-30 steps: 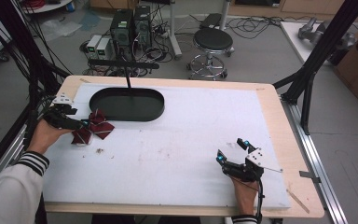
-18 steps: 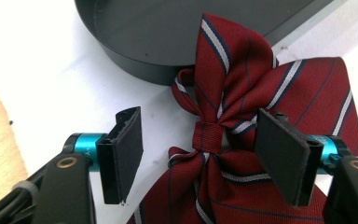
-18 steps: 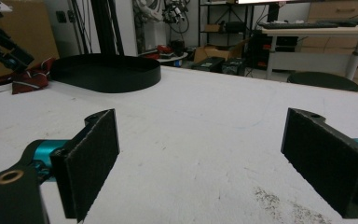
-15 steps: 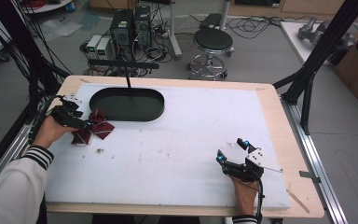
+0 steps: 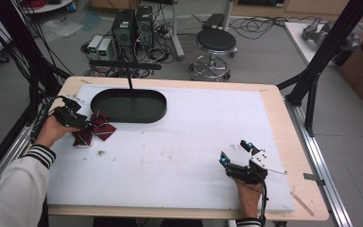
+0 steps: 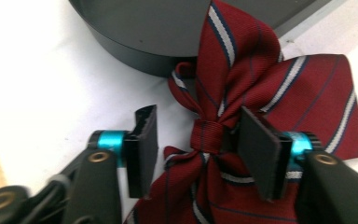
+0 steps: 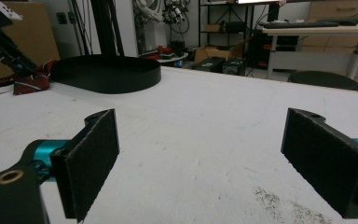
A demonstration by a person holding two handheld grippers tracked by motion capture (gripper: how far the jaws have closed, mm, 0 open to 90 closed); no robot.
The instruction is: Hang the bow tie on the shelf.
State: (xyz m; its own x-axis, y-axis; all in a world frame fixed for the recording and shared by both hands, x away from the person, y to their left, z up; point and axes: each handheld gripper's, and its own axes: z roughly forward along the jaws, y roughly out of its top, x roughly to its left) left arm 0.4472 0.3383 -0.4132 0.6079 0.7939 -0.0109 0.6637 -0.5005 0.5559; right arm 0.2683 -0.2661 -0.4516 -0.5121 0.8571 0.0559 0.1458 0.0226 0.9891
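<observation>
A dark red bow tie [image 5: 96, 131] with white and navy stripes lies on the white table cover, at the left by the black oval tray [image 5: 160, 111]. My left gripper [image 5: 88, 126] reaches over it from the left. In the left gripper view the centre knot [image 6: 209, 135] sits between the jaws of that gripper [image 6: 200, 151]. They have just been closing: the right pad [image 6: 258, 154] is at the knot, while a gap remains at the left pad. My right gripper [image 5: 234, 152] rests open near the front right, with nothing between its pads [image 7: 91, 163].
The tray [image 7: 107, 74] has a low wall and a black post rising behind it. The bow tie [image 7: 30, 81] and the left gripper [image 7: 0, 42] appear far off in the right gripper view. The white cover [image 5: 194, 127] is bare in the middle, with a few crumbs.
The left gripper's jaws have narrowed around the bow tie's knot, and the left hand edged slightly toward it. The right hand has stayed in place.
</observation>
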